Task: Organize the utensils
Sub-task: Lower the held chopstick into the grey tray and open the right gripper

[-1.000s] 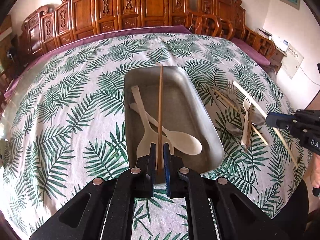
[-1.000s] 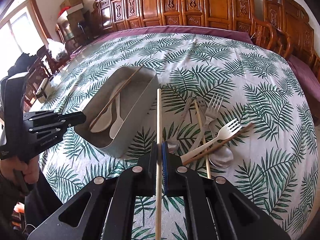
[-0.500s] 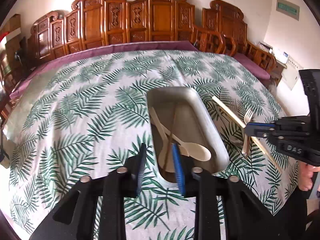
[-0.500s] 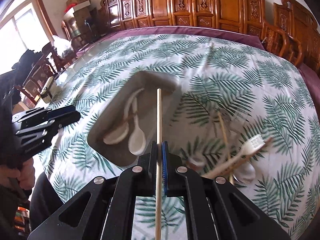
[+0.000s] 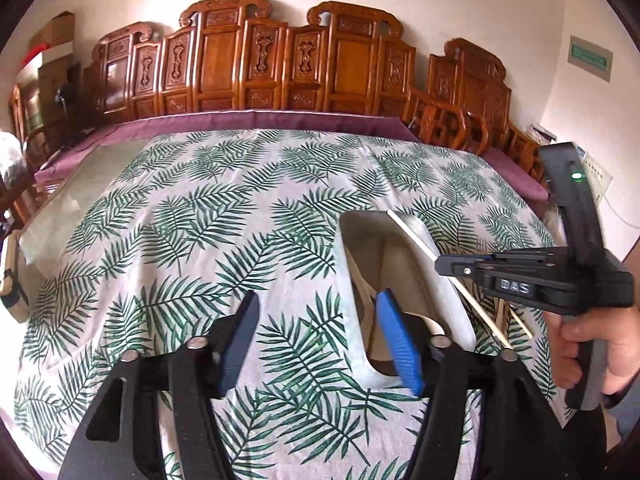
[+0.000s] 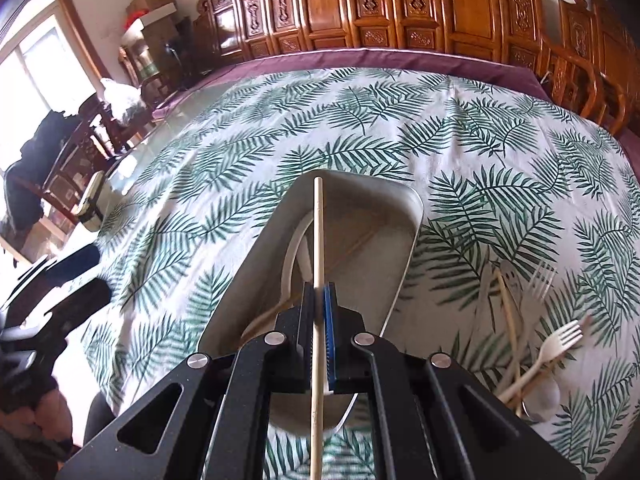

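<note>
Chopstick (image 6: 318, 248) clamped in my right hand-held gripper (image 6: 319, 320), hanging over the metal tray (image 6: 408, 248) on the desk (image 6: 240, 152). My left hand-held gripper (image 5: 316, 344) is opening, nothing between its jaws.

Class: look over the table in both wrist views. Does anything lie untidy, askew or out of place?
Yes. To the right of the metal tray, forks, a chopstick and a metal spoon lie crossed in a heap on the palm-leaf tablecloth, not sorted. The tray holds pale spoons. Nothing looks spilled or broken.
</note>
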A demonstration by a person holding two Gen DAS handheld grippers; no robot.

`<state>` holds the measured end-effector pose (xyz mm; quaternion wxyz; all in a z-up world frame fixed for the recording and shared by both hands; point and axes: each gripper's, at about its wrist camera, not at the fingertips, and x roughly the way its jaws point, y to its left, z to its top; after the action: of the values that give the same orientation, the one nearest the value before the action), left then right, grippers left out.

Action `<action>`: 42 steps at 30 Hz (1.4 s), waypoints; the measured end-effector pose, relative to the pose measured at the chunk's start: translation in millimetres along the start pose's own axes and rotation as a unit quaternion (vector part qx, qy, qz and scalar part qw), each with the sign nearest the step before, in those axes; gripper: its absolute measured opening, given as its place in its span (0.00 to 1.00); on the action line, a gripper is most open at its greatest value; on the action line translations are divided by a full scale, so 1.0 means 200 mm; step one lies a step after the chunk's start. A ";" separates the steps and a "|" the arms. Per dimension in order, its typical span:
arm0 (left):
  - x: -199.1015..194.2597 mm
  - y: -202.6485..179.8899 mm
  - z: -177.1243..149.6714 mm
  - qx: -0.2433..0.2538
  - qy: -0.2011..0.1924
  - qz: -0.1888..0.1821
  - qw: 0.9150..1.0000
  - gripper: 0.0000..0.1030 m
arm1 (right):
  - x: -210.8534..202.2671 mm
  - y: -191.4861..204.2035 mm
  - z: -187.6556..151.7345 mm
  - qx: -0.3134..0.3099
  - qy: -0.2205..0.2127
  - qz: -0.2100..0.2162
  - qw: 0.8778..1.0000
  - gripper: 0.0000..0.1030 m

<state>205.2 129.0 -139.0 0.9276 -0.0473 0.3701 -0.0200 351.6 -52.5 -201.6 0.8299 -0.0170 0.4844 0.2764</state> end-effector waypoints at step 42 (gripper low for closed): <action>-0.01 -0.34 -0.13 0.078 0.011 -0.034 0.996 0.63 | -0.37 -0.56 -0.27 0.020 -0.022 -0.062 0.998 0.09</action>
<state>185.9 59.6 -148.2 0.9232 0.0129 0.3753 -0.0812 334.0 -194.9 -197.2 0.8563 -0.0246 0.4691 0.2148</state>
